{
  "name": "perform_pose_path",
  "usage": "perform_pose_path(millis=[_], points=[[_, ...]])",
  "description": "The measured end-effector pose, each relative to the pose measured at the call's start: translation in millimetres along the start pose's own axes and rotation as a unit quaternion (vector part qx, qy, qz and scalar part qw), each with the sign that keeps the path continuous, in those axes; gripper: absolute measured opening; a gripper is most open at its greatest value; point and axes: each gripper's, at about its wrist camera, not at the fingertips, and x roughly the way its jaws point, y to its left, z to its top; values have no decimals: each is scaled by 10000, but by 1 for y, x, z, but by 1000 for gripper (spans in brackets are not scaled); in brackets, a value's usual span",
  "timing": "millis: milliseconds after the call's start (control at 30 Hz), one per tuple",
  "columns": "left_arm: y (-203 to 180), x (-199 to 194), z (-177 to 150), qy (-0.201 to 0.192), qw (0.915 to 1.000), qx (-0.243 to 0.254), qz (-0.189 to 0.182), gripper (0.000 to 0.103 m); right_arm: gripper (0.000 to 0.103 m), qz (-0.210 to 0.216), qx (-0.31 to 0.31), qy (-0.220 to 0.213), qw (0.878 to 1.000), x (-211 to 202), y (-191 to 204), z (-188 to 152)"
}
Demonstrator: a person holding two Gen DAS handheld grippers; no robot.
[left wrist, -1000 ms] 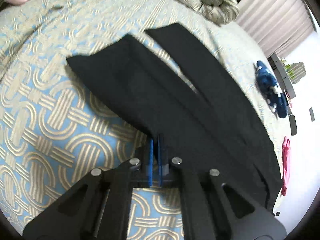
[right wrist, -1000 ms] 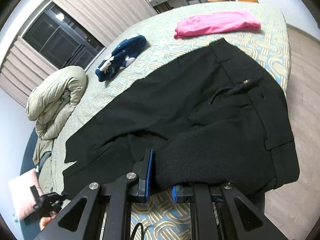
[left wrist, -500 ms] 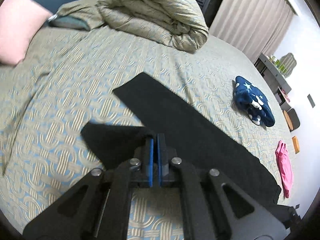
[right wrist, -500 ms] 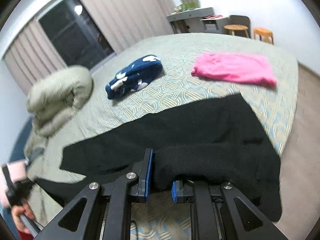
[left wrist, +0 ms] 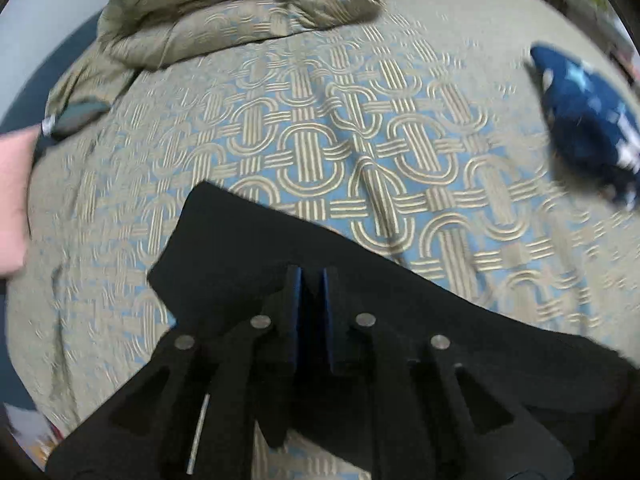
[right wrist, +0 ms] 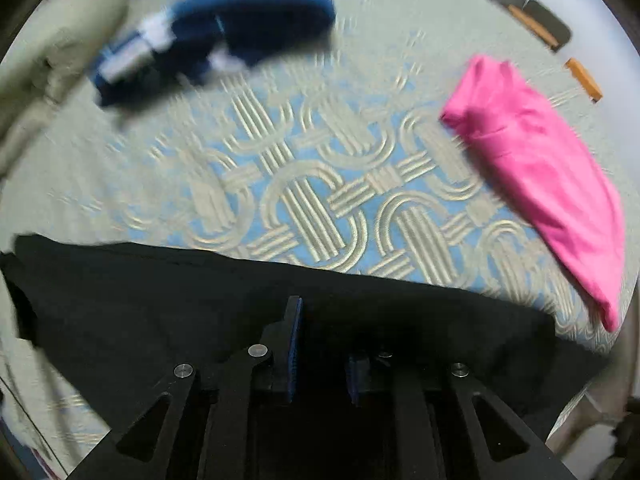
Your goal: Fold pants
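The black pants (left wrist: 240, 248) lie on the patterned bed. In the left wrist view, my left gripper (left wrist: 311, 276) is shut on the black cloth of a leg end, whose corner juts out to the left. In the right wrist view, the pants (right wrist: 140, 304) spread as a dark band across the lower frame. My right gripper (right wrist: 320, 344) is shut on a bunched fold of the pants near the waist end; its right finger is mostly hidden by cloth.
A rolled beige duvet (left wrist: 240, 4) lies at the far side of the bed (left wrist: 360, 140). A navy star-print garment (left wrist: 588, 120) (right wrist: 224, 24) and a folded pink garment (right wrist: 532, 168) lie beyond the pants. A pink pillow (left wrist: 12, 200) sits at left.
Both grippers have carried the held cloth forward over the other leg. The near leg now lies over the far one, and both views look lower and closer to the bed.
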Motion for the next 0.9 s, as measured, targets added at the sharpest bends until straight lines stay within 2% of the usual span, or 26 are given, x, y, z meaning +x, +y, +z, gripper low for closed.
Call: perform_pose_path(millis=[67,133,200,267,300,367,400,433,500,600,733,800,900], points=[[-9,3,-1,-248,9981,421,365,18,19,22,-208,38,9998,6,0,0],[-13,3,-1,-433,9938,750,694,21,20,218,-209,-19,9995,1,-8,-5],[-7,-1,0,-602,9900,951,854,21,24,463,-67,-91,9989,-7,-20,-11],[11,-8,0,-707,9901,896,814,25,30,713,70,-198,9972,-16,-34,-17],[19,-11,2,-734,9907,835,790,31,35,837,133,-277,9960,-21,-41,-20],[37,-18,2,-810,9912,698,779,37,46,974,280,-440,9939,-29,-54,-22],[48,-21,1,-878,9909,624,810,38,56,962,414,-550,9930,-33,-62,-23],[62,-24,-1,-945,9903,532,869,38,61,909,534,-626,9925,-37,-65,-26],[86,-26,-4,-967,9907,310,908,39,63,732,850,-784,9906,-45,-79,-29],[121,-24,-17,-921,9931,-19,725,42,63,540,855,-1004,9898,-64,-73,-40],[150,-23,-59,-912,9954,-205,200,52,63,333,223,-1252,9913,-79,-35,-56],[151,-20,-85,-900,9959,-92,46,54,63,523,-355,-1357,9887,-86,7,-61],[149,-11,-118,-821,9966,74,59,54,63,948,-1319,-1322,9778,-90,83,-70]])
